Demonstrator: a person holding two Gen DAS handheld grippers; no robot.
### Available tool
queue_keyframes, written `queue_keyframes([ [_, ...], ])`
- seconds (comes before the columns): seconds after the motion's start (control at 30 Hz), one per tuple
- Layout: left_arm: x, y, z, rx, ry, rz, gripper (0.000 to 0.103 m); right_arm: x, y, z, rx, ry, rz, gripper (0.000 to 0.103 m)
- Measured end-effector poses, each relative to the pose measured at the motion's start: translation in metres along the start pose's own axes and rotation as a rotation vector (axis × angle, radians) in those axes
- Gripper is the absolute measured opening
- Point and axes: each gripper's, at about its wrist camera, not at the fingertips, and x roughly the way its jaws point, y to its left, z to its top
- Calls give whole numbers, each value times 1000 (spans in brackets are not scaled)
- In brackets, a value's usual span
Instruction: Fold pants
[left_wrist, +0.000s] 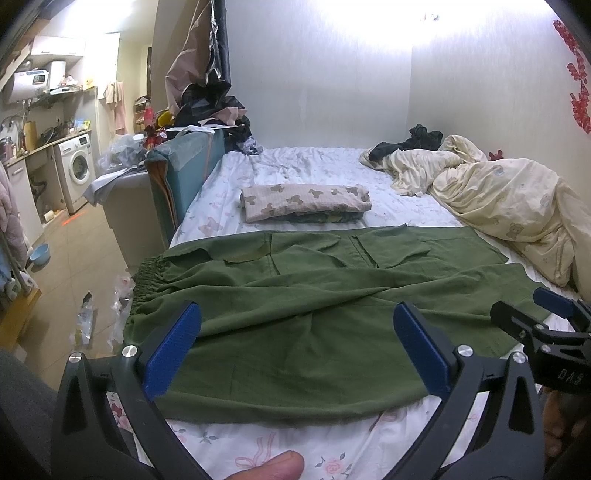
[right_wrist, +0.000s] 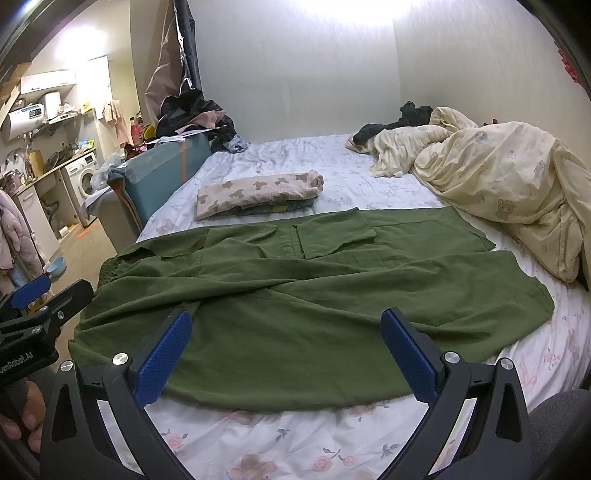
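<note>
Only the left view shows littered floor (left_wrist: 85, 317) beside the pants (left_wrist: 295, 325).

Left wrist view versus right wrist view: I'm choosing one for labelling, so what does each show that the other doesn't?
Only the left wrist view shows the litter on the floor beside the bed and the red wall decoration. Only the right wrist view shows the pants' far hem corner whole. Both share the green pants spread flat, the folded bear-print cloth, the cream duvet, and open left gripper and right gripper.
</note>
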Motion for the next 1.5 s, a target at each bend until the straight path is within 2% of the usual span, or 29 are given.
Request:
queue_keyframes([
  [0.77, -5, 8, 3, -29, -2, -15, 102, 0, -6, 2, 20, 7, 5, 103],
  [0.93, 1, 17, 10, -57, 37, 1, 102, -6, -12, 4, 46, -3, 7, 103],
  [1.07, 12, 42, 18, -135, 93, 6, 102, -11, -20, 4, 78, 4, 27, 103],
  [1.17, 23, 68, 22, -198, 125, 51, 102, -12, -27, 5, 108, 18, 45, 103],
  [1.4, 56, 142, 13, -391, 215, 221, 102, -17, -34, 6, 131, 27, 91, 103],
  [1.5, 62, 179, 4, -488, 231, 319, 102, -15, -43, 7, 175, 39, 123, 103],
])
